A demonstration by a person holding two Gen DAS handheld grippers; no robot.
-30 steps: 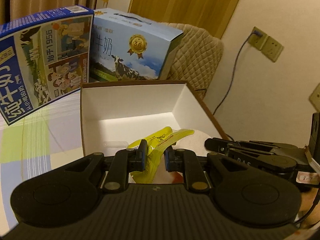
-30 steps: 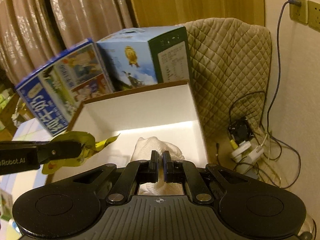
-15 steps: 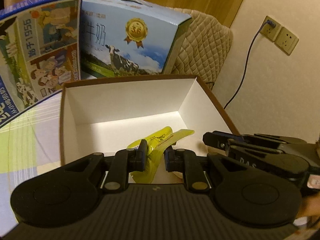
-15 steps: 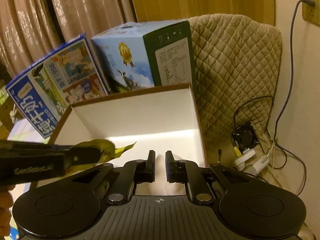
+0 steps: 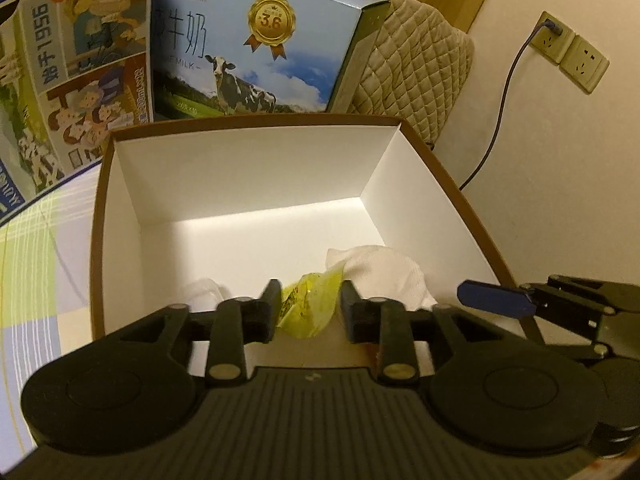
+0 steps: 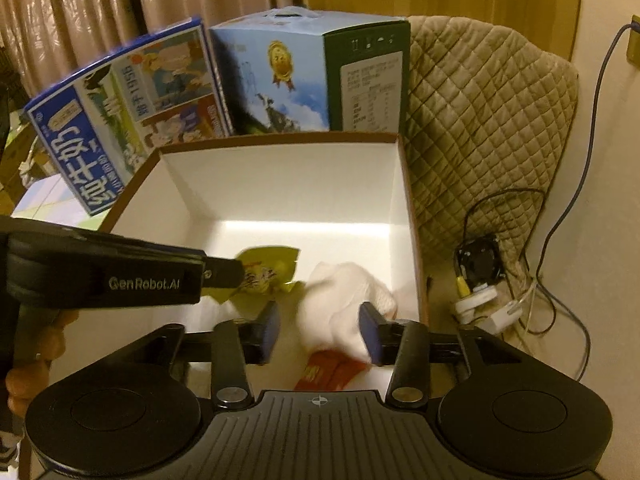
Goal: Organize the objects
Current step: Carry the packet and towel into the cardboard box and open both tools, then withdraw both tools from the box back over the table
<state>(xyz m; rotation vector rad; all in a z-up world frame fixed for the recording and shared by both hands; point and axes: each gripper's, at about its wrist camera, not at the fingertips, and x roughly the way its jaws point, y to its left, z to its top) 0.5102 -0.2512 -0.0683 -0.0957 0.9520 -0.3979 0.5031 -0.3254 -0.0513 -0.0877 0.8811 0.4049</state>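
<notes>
Yellow packet [image 5: 306, 306] in white box [image 5: 248, 168], near front, btwn spread fingers of left gripper [image 5: 307, 307]; contact w/ pads can't tell; white cloth [image 6: 344, 300] just right of packet, on box floor; right gripper [image 6: 318, 330] spread wide around cloth; red packet [image 6: 330, 372] below cloth; two milk cartons [image 5: 256, 48] behind box.

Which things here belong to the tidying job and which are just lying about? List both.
Job: box, yellow packet, white cloth, red packet, left gripper, right gripper.

Lying about: milk cartons, quilted cover, cables, wall sockets.
</notes>
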